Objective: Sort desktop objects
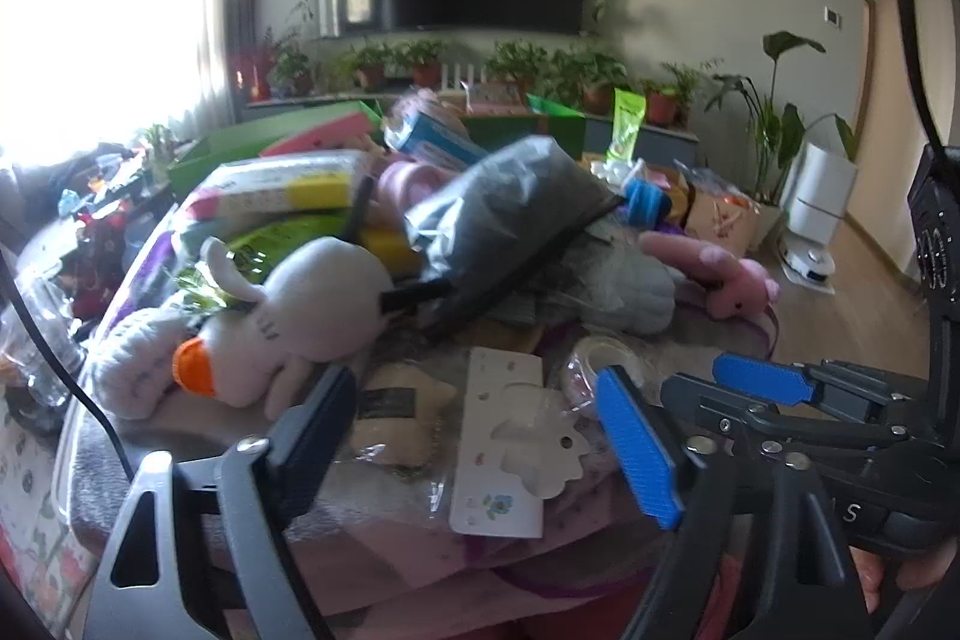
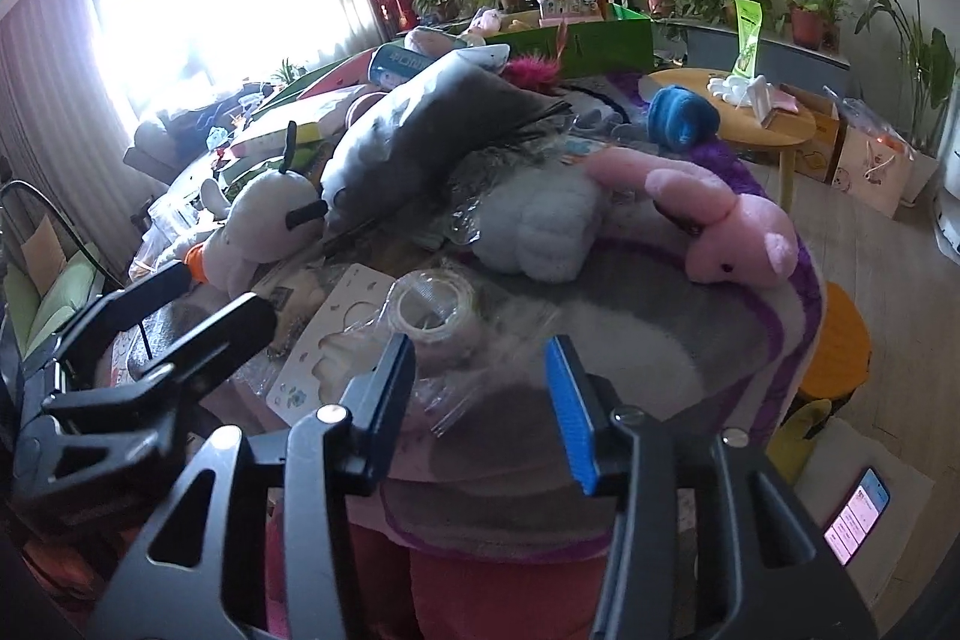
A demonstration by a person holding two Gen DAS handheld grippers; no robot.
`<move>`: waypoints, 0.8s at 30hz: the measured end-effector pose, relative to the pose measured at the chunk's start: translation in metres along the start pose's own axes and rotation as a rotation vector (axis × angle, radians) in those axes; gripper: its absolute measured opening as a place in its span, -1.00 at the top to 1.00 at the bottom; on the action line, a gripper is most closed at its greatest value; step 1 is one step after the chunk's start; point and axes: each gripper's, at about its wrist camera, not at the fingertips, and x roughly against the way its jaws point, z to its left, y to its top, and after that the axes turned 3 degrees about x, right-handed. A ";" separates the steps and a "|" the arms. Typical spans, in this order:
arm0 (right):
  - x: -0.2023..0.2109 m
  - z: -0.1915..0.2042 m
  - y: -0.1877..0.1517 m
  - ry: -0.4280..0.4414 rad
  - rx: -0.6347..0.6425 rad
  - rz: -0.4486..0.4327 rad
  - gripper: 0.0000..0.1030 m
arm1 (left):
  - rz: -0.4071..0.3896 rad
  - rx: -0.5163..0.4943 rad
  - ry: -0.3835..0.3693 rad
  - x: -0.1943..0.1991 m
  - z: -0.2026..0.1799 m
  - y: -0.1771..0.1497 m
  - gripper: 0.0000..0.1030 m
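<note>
A: What's leftmost on the pile?
B: A white plush duck (image 1: 288, 328) with an orange beak, then a grey pouch (image 1: 504, 214), a tape roll (image 2: 435, 307), and a pink plush (image 2: 738, 235) far right.
A: And the jaws?
B: The left gripper (image 1: 480, 436) gapes wide over a white card (image 1: 507, 451), holding nothing. The right gripper (image 2: 480, 400) stands partly open, empty, just short of the tape.

The white duck plush (image 1: 288, 322) lies partly behind the left gripper's dark finger (image 1: 312, 436), its body cut off at seven o'clock. The grey zip pouch (image 1: 504, 220) buries the boxes at its ten o'clock; their print is too blurred to read. The phone (image 2: 858, 520) screen's text is too small to tell. The tape roll (image 2: 432, 307) looks smeared under crinkled plastic.
</note>
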 end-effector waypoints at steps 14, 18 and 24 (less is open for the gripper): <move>-0.010 -0.008 0.005 -0.021 -0.017 0.022 0.10 | 0.074 -0.043 -0.025 -0.024 -0.013 0.000 0.26; -0.014 -0.009 0.005 -0.023 -0.020 0.030 0.11 | 0.081 -0.054 -0.061 -0.028 -0.014 0.000 0.37; -0.019 -0.013 0.008 -0.003 -0.040 0.035 0.12 | 0.096 -0.042 -0.124 -0.033 -0.011 0.005 0.38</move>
